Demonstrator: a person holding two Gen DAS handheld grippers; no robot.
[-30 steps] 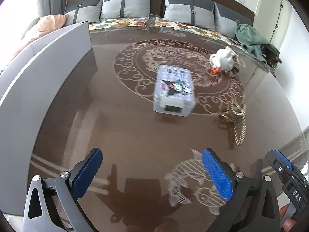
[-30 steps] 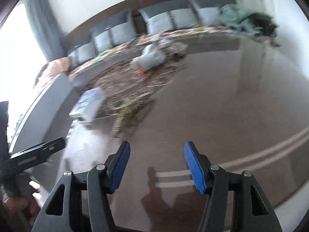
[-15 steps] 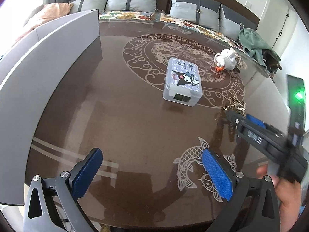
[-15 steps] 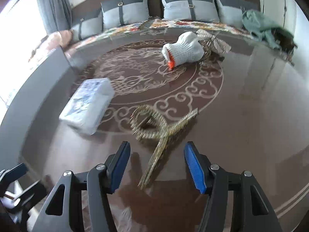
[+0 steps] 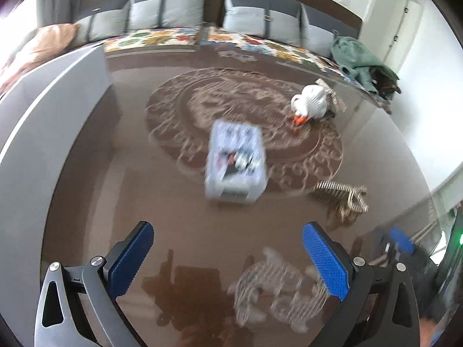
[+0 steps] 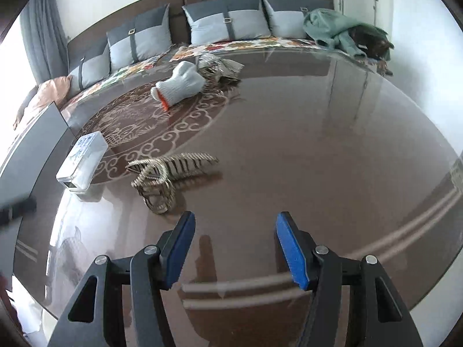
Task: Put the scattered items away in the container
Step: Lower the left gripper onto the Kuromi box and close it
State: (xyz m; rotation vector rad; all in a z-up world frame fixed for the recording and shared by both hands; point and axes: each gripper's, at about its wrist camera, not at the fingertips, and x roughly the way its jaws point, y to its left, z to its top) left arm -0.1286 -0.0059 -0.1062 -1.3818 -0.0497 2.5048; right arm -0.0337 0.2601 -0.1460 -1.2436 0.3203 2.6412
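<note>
A clear plastic box with a printed lid (image 5: 235, 164) lies on the brown patterned table, ahead of my left gripper (image 5: 228, 257), which is open and empty. The box also shows in the right wrist view (image 6: 82, 163) at the left. A gold ribbon bow (image 6: 167, 173) lies just ahead-left of my right gripper (image 6: 235, 248), open and empty; the bow also shows in the left wrist view (image 5: 343, 199). A white knitted glove with an orange cuff (image 6: 179, 85) lies far back, also in the left wrist view (image 5: 309, 105). A grey container wall (image 5: 52, 115) stands at the left.
A silver foil wrapper (image 6: 220, 68) lies behind the glove. A sofa with grey cushions (image 6: 228, 26) runs behind the table, with a green cloth (image 6: 338, 30) on it. The table edge (image 6: 419, 219) curves at the right. The right gripper shows in the left wrist view (image 5: 400, 238).
The left wrist view has moved closer to the box and is blurred by motion. The right gripper has pulled back and turned right, so the bow sits farther ahead and to the left.
</note>
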